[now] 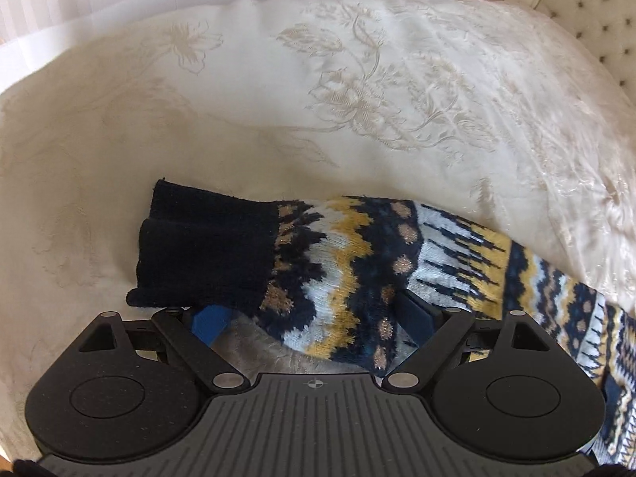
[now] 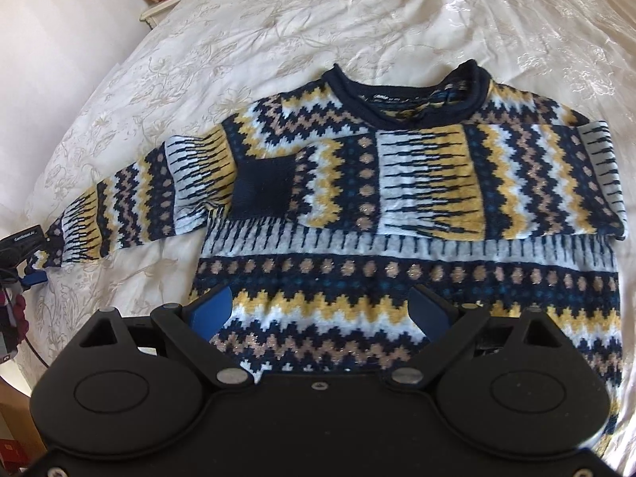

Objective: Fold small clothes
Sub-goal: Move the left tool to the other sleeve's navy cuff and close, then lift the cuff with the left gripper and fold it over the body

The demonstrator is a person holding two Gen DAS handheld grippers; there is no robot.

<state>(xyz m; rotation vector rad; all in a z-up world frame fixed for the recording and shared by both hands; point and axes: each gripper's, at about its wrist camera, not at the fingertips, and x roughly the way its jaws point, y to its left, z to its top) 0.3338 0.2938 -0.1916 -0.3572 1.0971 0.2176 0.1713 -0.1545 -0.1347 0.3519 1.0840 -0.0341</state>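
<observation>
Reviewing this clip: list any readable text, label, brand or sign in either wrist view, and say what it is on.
"GenRobot.AI", as best it reads, small white print on the left gripper at the edge of the right wrist view.
Neck label inside the sweater collar: white lettering, too small and blurred to read.
Clock on the bedside table: dial too small to read.
Left wrist view: no text visible.

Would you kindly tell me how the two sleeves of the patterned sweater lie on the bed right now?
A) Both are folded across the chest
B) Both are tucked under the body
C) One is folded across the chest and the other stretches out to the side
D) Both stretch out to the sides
C: in the right wrist view one sleeve of the sweater lies across the chest with its navy cuff there, while the other sleeve extends sideways over the bedspread.
</observation>
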